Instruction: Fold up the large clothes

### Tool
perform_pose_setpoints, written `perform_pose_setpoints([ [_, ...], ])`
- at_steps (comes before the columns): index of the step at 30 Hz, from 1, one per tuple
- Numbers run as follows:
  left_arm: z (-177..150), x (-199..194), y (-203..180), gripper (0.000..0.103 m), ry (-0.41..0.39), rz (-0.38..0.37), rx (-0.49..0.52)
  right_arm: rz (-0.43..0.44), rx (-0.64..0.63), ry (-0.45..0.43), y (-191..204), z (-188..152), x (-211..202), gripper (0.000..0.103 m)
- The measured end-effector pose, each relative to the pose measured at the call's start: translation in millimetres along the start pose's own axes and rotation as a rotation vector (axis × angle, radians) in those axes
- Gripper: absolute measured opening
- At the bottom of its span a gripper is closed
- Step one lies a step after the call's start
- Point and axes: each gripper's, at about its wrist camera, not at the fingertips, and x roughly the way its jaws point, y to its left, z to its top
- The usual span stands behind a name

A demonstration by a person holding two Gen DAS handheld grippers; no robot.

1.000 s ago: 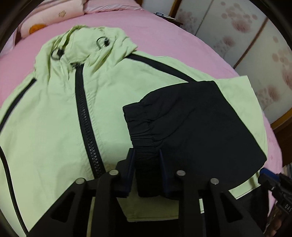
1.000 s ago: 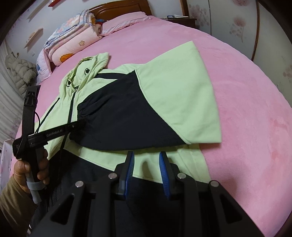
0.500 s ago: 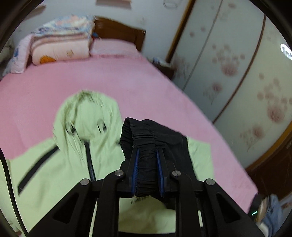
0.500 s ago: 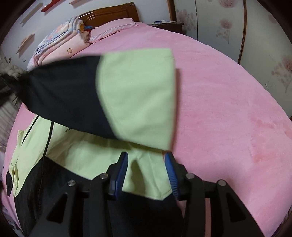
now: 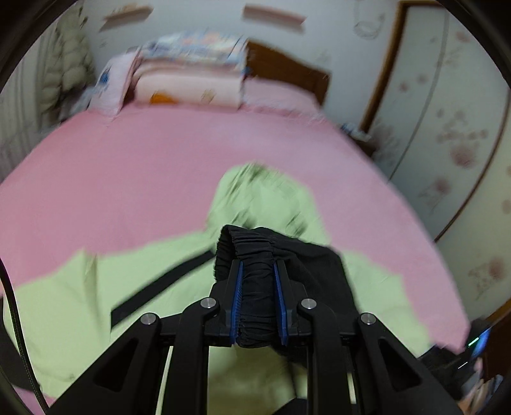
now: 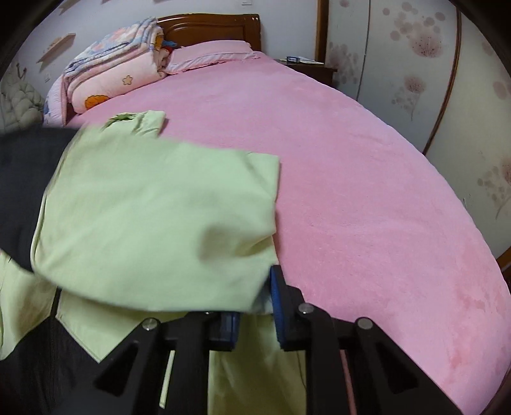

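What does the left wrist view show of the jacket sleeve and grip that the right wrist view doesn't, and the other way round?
Only the left wrist view: the left gripper clamped on the black elastic cuff, with the blurred hood beyond.

Only the right wrist view: the right gripper, jaws closing, with the light green sleeve fabric between them and draped over the left finger; the nightstand is sharp here.

Both: the pink bed, folded quilts, wooden headboard and the green and black jacket.
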Motion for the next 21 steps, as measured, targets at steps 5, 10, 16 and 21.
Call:
perform_pose_setpoints([
  [5,-58.4,61.1,39.9,0.017,0.179,0.067,-0.05,-0.026,-0.083,0.087,10.9,-8.3,8.2,0.019],
  [10,-76.7,79.0,53.4,0.019,0.205,0.047,-0.073,0.092,-0.101,0.106,6.4,-9.3,-21.8,0.035],
  [16,-67.9,72.9,43.4,0.019,0.168,0.035,-0.018,0.211,-0.049,0.07,-9.3,3.3,-61.2,0.043],
  [21,-55.0,70.8,38.3,0.019,0.124,0.037,-0.01,0.121,-0.029,0.044,-3.9,42.1,-37.3,0.056],
])
